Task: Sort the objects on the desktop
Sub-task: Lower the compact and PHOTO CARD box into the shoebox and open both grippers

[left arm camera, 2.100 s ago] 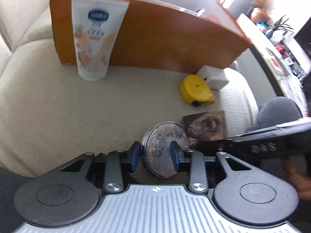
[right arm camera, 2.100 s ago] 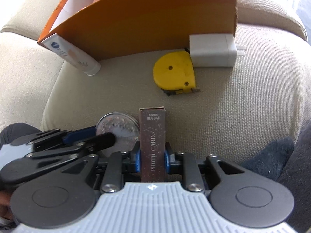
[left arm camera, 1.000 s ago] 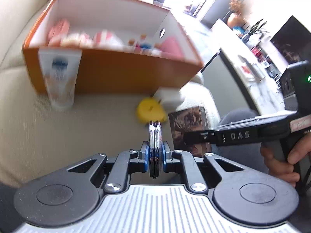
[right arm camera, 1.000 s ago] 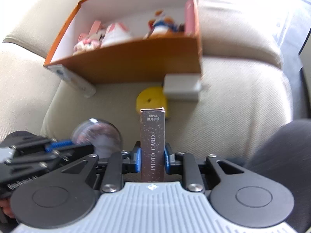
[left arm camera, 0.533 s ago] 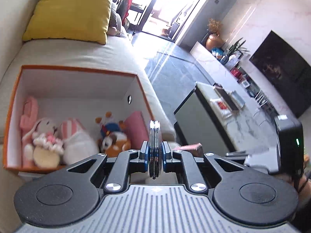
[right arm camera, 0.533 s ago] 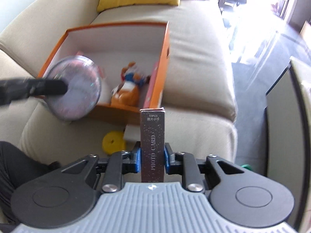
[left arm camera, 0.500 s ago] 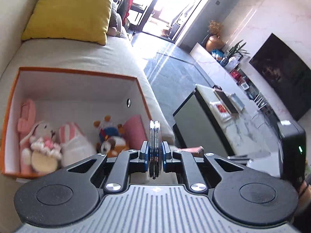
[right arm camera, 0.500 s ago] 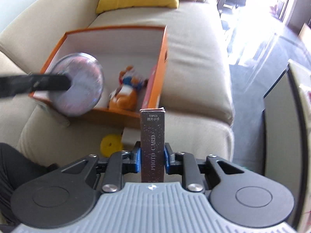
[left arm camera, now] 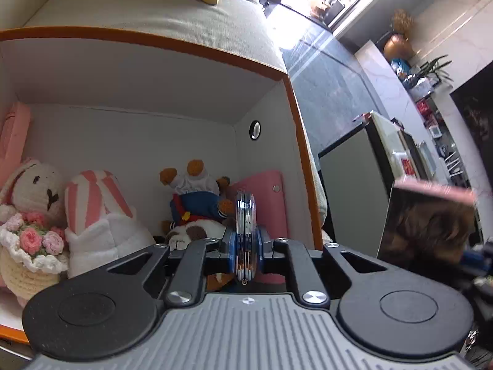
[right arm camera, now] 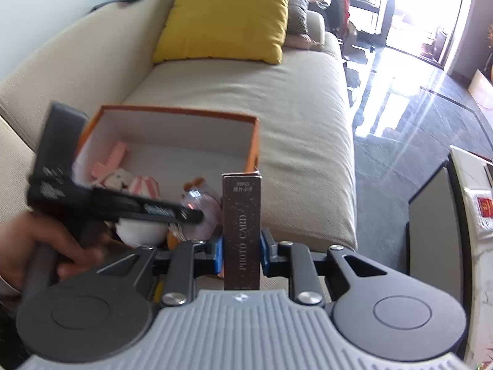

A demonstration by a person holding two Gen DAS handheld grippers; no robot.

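Left claw (left arm camera: 245,243) clamps our tin (left arm camera: 245,231) edgewise over the box (left arm camera: 295,117). Right claw (right arm camera: 242,254) grips the stiff, light card pack (right arm camera: 242,231) mid-body. Smooth tin may slip.

Beige sofa seat (right arm camera: 308,117); upon it an orange box (right arm camera: 254,141) (open-topped); farther back, a yellow cushion (right arm camera: 225,15)

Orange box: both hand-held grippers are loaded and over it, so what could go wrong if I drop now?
1. The round compact, held on edge by the left hand-held gripper, may land on the plush toys and roll.
2. The photo card box in the right hand-held gripper sits near the orange box wall and could fall outside.
3. The grippers are close and may collide.
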